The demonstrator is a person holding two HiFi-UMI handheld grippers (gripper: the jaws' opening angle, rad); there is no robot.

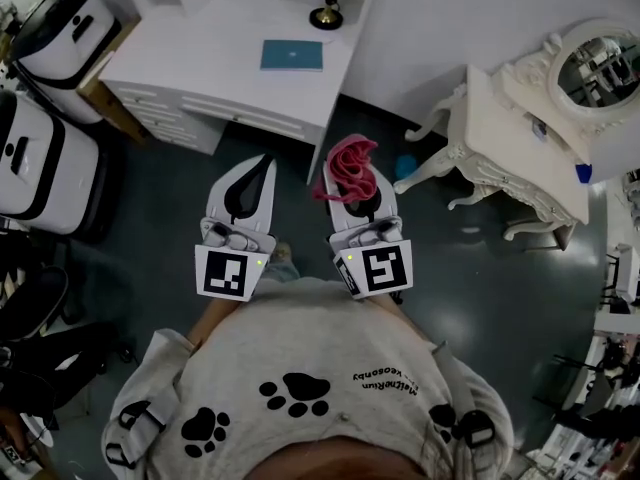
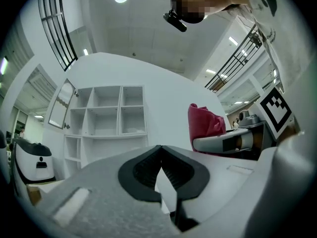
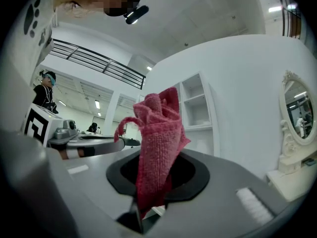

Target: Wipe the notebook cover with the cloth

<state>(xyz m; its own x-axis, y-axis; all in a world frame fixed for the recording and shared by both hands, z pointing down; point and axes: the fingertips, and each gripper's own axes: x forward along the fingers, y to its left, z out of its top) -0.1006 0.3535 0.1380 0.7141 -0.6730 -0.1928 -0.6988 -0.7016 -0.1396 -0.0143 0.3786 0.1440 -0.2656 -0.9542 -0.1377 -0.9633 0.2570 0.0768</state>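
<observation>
A teal notebook (image 1: 292, 55) lies flat on the white desk (image 1: 190, 63), well ahead of both grippers. I hold the grippers close to my body, above the dark floor in front of the desk's corner. My right gripper (image 1: 356, 182) is shut on a bunched pink-red cloth (image 1: 348, 166), which sticks up out of the jaws in the right gripper view as the cloth (image 3: 159, 133). The left gripper (image 1: 262, 164) is shut, with its black pads (image 2: 148, 168) meeting and nothing between them. From the left gripper view the cloth (image 2: 203, 124) shows off to the right.
A lamp base (image 1: 326, 16) stands on the desk behind the notebook. An ornate white dressing table (image 1: 510, 143) with an oval mirror (image 1: 600, 66) is at the right. Black-and-white cases (image 1: 45, 158) stand at the left. White cubby shelves (image 2: 106, 114) line the wall.
</observation>
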